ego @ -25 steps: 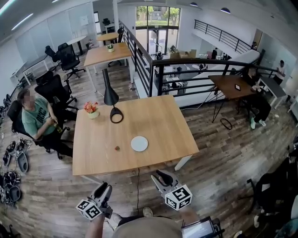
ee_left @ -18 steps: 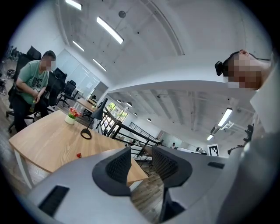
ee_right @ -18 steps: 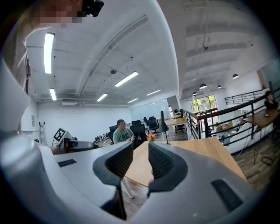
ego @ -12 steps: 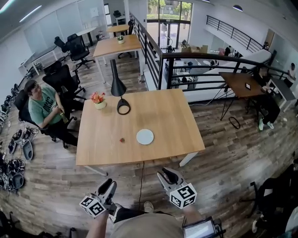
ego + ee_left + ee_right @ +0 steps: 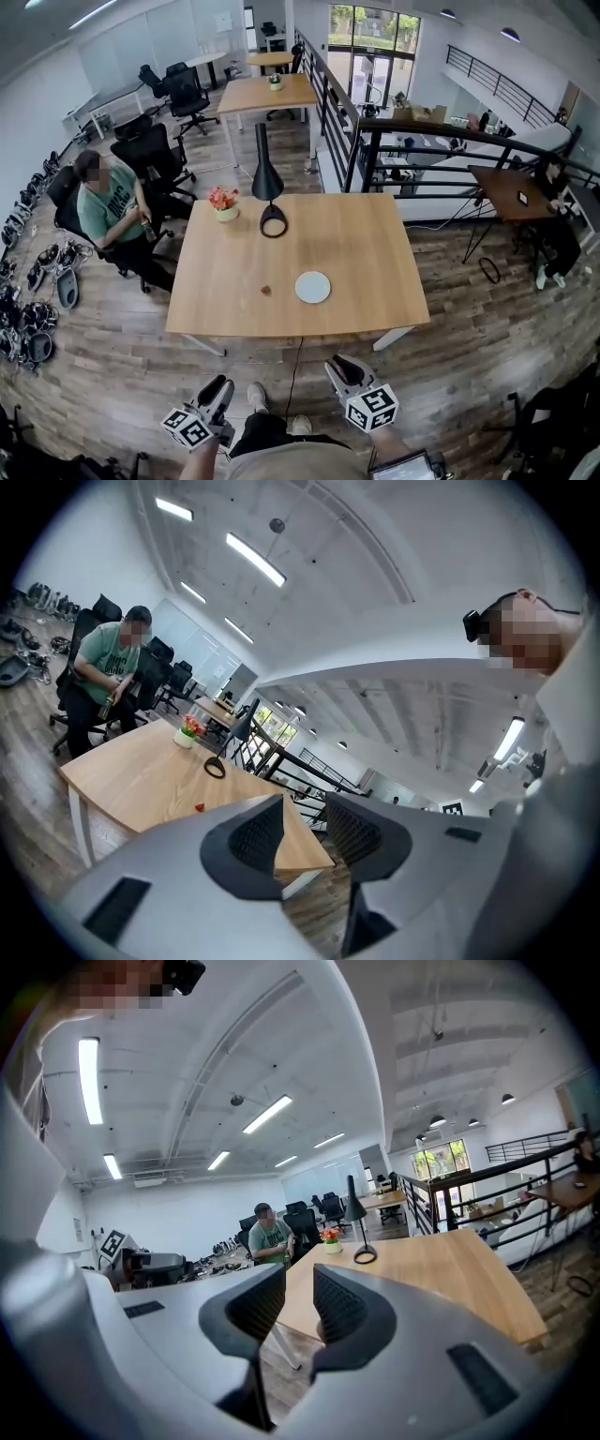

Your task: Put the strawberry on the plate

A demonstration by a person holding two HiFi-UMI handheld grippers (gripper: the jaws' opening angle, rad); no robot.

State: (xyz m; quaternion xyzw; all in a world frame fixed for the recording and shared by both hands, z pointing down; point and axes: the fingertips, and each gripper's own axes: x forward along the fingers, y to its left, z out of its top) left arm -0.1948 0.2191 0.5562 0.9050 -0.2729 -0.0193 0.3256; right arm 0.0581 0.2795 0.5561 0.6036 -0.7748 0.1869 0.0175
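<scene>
Now under way: the approach. You stand back from the table (image 5: 356,253) at your 12 o'clock, and neither tool has crossed its near edge, so the pick looks not yet begun.
Strawberry: the strawberry (image 5: 265,291) lies on bare wood at 9 o'clock of the plate (image 5: 312,287), near it but apart.
Left gripper: your left gripper (image 5: 217,386) hangs low at your 7 o'clock, its jaws parted, with only table corner and floor seen through the gap.
Right gripper: your right gripper (image 5: 342,367) hangs at your 5 o'clock, its jaws likewise parted and holding nothing.
Next move: probably a step up to the near edge. Then bring one tool over the berry with the jaws astride it and close gently, since soft fruit would likely bruise under a hard squeeze.
Edges: only the near edge lies between you and the fruit. The berry sits a short way in from it, so the reach should be short once you stand there.
Open room: the wood around berry and plate is bare. The lamp (image 5: 269,183) and flower pot (image 5: 223,203) stand at 11 o'clock of the plate, well apart. A seated person (image 5: 108,211) is off the table's 9 o'clock side, and a railing (image 5: 394,141) runs beyond its far edge.
</scene>
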